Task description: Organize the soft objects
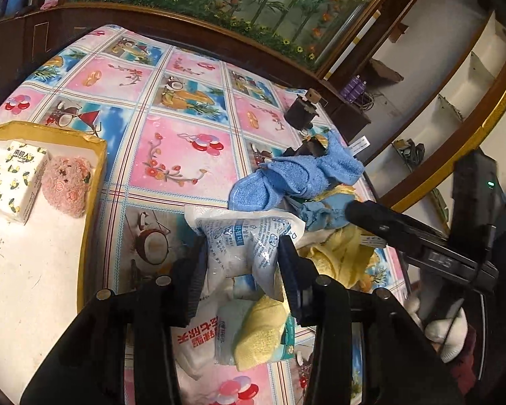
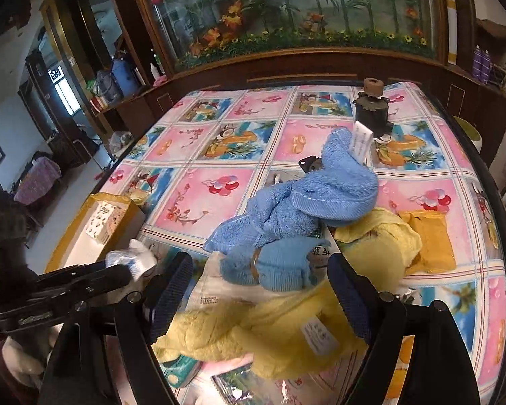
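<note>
The left hand-held gripper (image 1: 243, 263) is closed on a clear plastic packet (image 1: 243, 239) with blue print, pinching it between both pads above the near part of the bench (image 1: 185, 155). The packet hangs crumpled, its top corner free. Toward the bench's left edge sits a yellow-rimmed tray (image 1: 94, 182) already holding a patterned tissue box (image 1: 13, 179) and a pink fluffy ball (image 1: 67, 185); I judge the packet is headed there.

The right hand-held gripper (image 2: 258, 290) stands wide, jaws apart on either side of a rolled blue cloth (image 2: 276, 266) but not touching it. Behind that lies a blue towel (image 2: 307, 199), with a yellow towel (image 2: 253, 334) spread along the near edge and over toward the right side.

To carry the packet well, keep the pinch firm (slick film slides easily), lift it clear of the pile so its loose corner drags nothing along, and cross the tray's rim before letting go over the bare part near the box. The right jaws should stay off the rolled cloth until the left is out of the way.
</note>
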The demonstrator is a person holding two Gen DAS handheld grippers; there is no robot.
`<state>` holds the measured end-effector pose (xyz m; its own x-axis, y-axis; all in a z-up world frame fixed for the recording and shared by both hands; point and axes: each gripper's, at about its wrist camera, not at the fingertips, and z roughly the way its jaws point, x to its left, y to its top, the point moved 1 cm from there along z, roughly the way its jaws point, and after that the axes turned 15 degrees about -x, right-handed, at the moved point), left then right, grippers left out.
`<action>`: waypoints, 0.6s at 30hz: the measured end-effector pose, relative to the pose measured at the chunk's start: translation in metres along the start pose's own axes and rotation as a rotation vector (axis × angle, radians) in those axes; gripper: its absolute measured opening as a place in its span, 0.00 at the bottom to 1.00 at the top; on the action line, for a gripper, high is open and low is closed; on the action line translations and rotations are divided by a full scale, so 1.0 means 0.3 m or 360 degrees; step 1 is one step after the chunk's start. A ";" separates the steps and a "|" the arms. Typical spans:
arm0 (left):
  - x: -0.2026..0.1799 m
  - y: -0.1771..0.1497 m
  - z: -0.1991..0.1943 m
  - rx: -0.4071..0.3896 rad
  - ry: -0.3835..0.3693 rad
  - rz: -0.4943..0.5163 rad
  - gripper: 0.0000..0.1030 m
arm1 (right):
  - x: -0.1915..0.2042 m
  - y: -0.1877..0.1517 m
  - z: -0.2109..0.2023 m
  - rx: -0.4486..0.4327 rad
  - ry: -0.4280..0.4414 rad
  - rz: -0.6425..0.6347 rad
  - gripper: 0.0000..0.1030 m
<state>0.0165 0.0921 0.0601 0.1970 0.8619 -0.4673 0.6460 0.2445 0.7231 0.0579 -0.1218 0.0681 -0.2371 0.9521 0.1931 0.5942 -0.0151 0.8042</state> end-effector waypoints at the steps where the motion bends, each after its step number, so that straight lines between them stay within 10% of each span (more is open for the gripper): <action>1: 0.002 0.006 -0.018 -0.0011 -0.0005 -0.0004 0.38 | 0.007 0.001 0.029 0.0024 -0.0002 -0.0019 0.79; 4: 0.029 0.025 -0.078 -0.0045 -0.0001 -0.0024 0.38 | 0.009 -0.013 0.082 0.0083 -0.0053 -0.0057 0.21; 18: 0.424 0.051 -0.297 -0.0210 0.0379 -0.0234 0.38 | 0.132 0.070 -0.113 -0.0130 0.0061 -0.0130 0.09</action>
<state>-0.0144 0.2452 0.0569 -0.0801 0.8889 -0.4510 0.5502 0.4168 0.7236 0.0350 -0.0947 0.1117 -0.3123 0.9388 0.1453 0.5073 0.0354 0.8611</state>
